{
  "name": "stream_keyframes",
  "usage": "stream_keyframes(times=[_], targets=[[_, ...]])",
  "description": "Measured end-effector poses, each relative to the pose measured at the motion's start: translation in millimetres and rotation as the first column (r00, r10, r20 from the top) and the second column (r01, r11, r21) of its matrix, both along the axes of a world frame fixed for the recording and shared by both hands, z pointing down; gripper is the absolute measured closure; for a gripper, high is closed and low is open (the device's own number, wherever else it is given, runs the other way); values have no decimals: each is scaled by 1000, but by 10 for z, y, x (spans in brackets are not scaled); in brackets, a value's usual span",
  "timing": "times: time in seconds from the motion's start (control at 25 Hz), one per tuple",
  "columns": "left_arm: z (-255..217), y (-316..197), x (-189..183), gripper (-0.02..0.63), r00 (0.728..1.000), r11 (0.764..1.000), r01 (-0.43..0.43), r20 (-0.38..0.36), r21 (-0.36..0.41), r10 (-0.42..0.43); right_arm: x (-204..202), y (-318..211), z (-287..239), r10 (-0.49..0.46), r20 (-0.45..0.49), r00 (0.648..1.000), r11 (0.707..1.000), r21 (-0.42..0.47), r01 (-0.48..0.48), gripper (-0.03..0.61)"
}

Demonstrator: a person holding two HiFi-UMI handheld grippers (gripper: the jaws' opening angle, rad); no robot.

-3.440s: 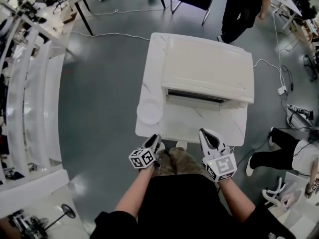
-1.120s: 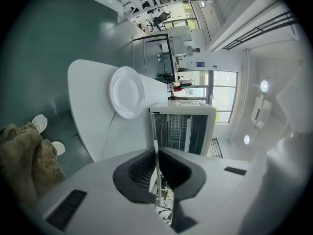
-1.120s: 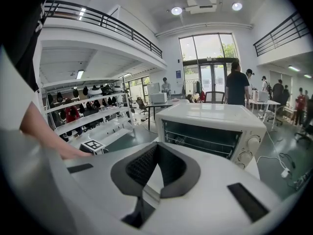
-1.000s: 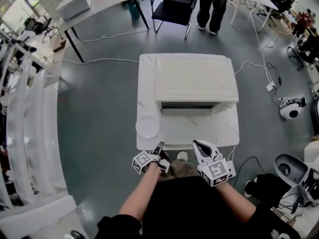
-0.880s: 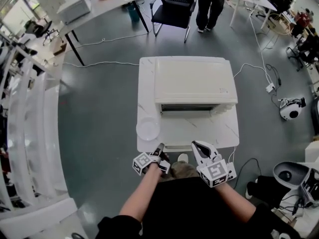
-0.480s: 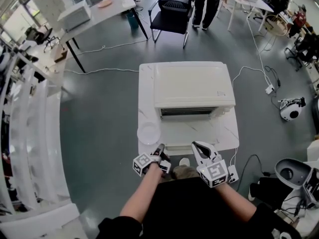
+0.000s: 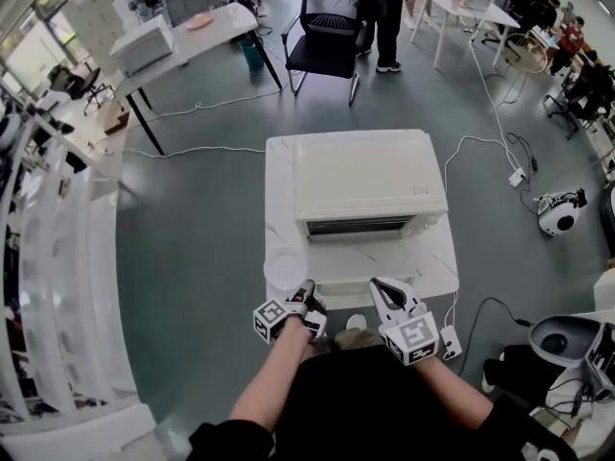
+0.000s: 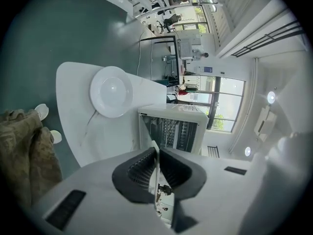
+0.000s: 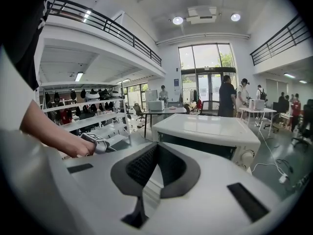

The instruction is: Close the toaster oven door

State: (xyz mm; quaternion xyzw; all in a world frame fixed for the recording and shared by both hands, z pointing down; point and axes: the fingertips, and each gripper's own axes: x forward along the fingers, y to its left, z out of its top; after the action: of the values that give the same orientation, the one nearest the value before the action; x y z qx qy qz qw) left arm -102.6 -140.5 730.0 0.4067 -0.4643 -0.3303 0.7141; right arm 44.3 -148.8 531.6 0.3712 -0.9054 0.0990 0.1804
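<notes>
At 6 o'clock, the left gripper (image 7: pixel 307 287) is barely parted and the right gripper (image 7: pixel 379 286) wider; both are empty. A low left reach could shove the plate (image 7: pixel 285 268) at 11. The toaster oven (image 7: pixel 365 176) sits at 12, its door (image 7: pixel 370 257) down.

Held both forearms (image 7: pixel 272 373) forward toward twelve o'clock; left tongs (image 7: pixel 307 289) at seven, slit just widening, nothing gripped; right tongs (image 7: pixel 381 289) at five, parted, empty.
</notes>
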Motion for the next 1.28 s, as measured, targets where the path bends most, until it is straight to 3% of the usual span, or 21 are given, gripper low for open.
stream_keyframes(times=[0.32, 1.04, 1.28], targets=[[-196, -230, -11, 562, 999, 999, -32, 0, 27, 32, 37, -48, -32, 5, 8, 1000, 1000, 12, -5, 565], [-411, -685, -43, 543, 999, 998, -11, -32, 67, 13, 66, -301, -115, 33, 20, 999, 999, 35, -34, 565], [-486, -899, -132, 537, 1000, 997, -26, -5, 71, 26, 12, -373, -85, 35, 20, 999, 999, 36, -36, 565]])
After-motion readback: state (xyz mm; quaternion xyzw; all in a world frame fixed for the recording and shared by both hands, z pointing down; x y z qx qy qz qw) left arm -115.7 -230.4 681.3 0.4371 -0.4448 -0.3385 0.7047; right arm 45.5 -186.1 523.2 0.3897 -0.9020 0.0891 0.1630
